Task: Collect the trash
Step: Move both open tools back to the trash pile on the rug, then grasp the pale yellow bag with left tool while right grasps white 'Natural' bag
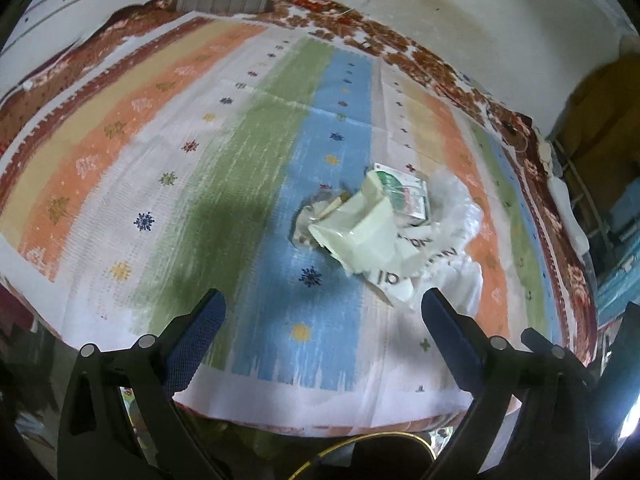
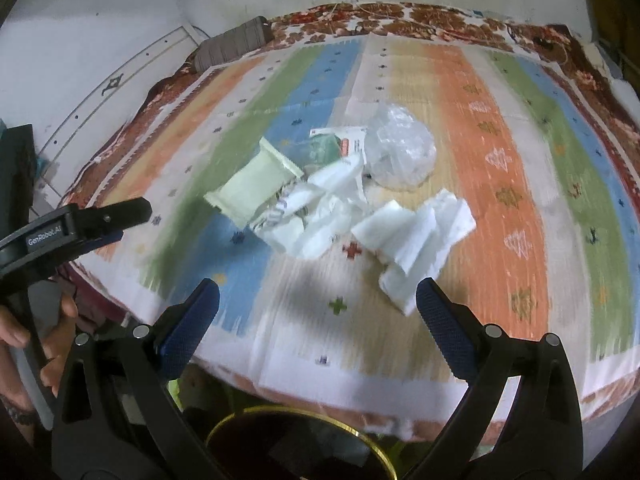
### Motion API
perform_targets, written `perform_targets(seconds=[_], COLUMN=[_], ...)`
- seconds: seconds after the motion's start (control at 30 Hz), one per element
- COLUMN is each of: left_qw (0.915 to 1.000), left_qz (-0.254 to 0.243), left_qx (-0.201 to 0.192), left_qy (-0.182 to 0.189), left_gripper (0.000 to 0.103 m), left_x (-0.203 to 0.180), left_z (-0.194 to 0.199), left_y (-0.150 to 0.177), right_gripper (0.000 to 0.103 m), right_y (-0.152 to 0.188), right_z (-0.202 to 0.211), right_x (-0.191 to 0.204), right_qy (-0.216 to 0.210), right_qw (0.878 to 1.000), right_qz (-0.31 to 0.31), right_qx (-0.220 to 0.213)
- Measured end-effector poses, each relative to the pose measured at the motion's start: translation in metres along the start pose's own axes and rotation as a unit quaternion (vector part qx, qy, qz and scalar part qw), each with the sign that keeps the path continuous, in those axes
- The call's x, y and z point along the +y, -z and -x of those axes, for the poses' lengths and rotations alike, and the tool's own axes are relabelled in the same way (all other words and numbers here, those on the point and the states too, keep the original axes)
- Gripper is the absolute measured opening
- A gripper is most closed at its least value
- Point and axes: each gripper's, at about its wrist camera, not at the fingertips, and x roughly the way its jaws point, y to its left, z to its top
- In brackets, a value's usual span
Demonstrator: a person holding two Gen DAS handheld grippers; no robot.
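Jaws spread wide, empty | left gripper [image 1: 322, 300] | right gripper [image 2: 318, 290] | above trash [image 2: 320, 200]

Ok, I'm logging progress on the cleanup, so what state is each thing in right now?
Left tool: open, empty.
Right tool: open, empty.
Tissue: crumpled, lying on the striped cloth, just ahead of the right tool.
Pale green packet: lying flat, not picked up.
Clear plastic bag: crumpled, on the cloth.
Small carton: lying among the wrappers.
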Motion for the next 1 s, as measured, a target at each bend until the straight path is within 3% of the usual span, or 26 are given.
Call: perform_targets(seconds=[0.1, 0.2, 0.37, 0.5, 0.77, 1.0], left_qw=[0.9987, 0.9972, 0.9938, 0.9921, 0.9840, 0.9744], left_qz=[0.032, 0.056, 0.090, 0.104, 0.144, 0.175], left_qx=[-0.009, -0.010, 0.014, 0.005, 0.034, 0.059], left_qy=[0.039, 0.050, 0.065, 0.070, 0.100, 0.129], left_gripper=[0.091, 0.090, 0.066, 0.064, 0.049, 0.041], left_x=[0.009, 0.015, 0.023, 0.030, 0.042, 0.039], left_z=[-0.004, -0.014, -0.041, -0.051, -0.080, -0.093], left_y=[-0.011, -0.017, -0.021, -0.028, -0.033, -0.030], right_gripper=[0.093, 0.087, 0.081, 0.075, 0.063, 0.037], right_y=[-0.008, -0.014, -0.024, -0.031, -0.043, -0.045], right_z=[-0.012, -0.025, -0.044, -0.059, -0.088, -0.101], right_x=[0.001, -0.001, -0.006, -0.011, -0.017, -0.012], right_qy=[-0.003, 0.002, 0.000, 0.000, 0.004, -0.002], right_qw=[1.000, 1.000, 1.000, 0.999, 0.999, 0.998], right_qz=[-0.001, 0.001, -0.011, -0.020, -0.016, -0.006], right_qx=[0.006, 0.014, 0.026, 0.036, 0.051, 0.055])
